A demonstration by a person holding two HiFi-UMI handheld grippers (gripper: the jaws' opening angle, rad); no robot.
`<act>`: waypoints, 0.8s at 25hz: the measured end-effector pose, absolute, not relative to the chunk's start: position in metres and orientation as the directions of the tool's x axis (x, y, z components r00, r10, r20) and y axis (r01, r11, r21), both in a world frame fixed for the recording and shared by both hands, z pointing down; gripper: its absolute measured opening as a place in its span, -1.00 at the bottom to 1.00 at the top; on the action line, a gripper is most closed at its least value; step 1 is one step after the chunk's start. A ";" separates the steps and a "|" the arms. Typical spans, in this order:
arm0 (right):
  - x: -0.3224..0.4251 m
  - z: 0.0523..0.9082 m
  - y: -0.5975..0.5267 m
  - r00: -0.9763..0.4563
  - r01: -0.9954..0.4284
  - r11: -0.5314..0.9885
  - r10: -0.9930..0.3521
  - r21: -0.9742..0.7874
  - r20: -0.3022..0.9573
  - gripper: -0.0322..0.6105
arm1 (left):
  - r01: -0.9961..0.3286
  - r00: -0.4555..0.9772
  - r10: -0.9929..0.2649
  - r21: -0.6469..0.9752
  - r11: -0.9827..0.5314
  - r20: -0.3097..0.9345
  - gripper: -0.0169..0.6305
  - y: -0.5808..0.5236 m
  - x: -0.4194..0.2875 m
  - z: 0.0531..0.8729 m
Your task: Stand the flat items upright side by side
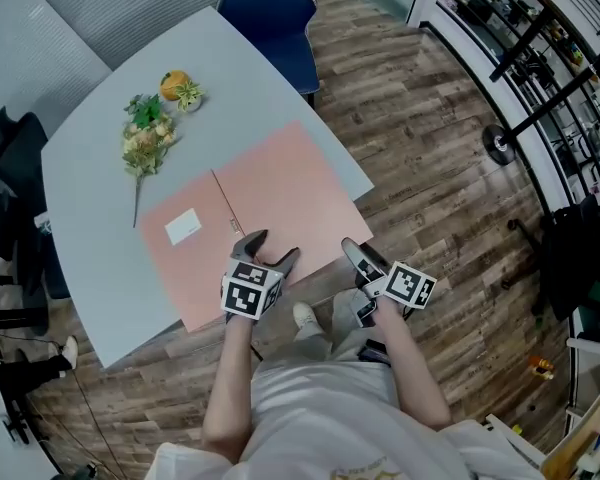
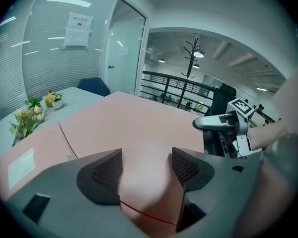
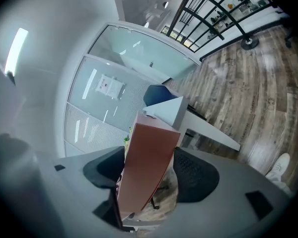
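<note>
A large pink folder (image 1: 250, 213) lies opened flat on the grey table (image 1: 100, 158), with a white label (image 1: 183, 226) on its left half. My left gripper (image 1: 271, 252) is open at the folder's near edge, and the pink sheet (image 2: 144, 182) runs between its jaws. My right gripper (image 1: 352, 255) is turned on its side at the folder's near right corner. It is open too. The folder's corner (image 3: 146, 162) stands between its jaws, seen from below as a reddish-brown slab. The right gripper (image 2: 208, 123) also shows in the left gripper view.
A bunch of artificial flowers (image 1: 148, 140) and a small orange pot (image 1: 175, 86) lie at the table's far left. A blue chair (image 1: 275, 18) stands behind the table. Wooden floor and black railings (image 1: 540, 58) are to the right. The person's legs are close to the table's near edge.
</note>
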State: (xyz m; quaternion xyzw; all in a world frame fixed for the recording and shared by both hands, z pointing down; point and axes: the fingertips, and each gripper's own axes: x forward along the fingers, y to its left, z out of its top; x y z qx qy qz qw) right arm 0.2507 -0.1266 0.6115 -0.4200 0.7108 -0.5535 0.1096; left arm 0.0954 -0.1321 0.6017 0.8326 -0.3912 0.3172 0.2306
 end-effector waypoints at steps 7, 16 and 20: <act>0.248 0.591 -0.128 -0.609 -0.544 0.084 -0.724 -0.835 0.324 0.10 | -0.799 0.515 -0.503 0.175 -0.576 0.694 -0.03 -0.132 0.093 0.597; 0.246 0.564 -0.131 -0.596 -0.631 0.163 -0.728 -0.758 0.340 0.08 | -0.796 0.550 -0.502 0.236 -0.558 0.668 -0.03 -0.134 0.093 0.591; 0.243 0.551 -0.132 -0.589 -0.658 0.187 -0.731 -0.729 0.344 0.08 | -0.795 0.560 -0.502 0.256 -0.549 0.659 -0.03 -0.134 0.094 0.588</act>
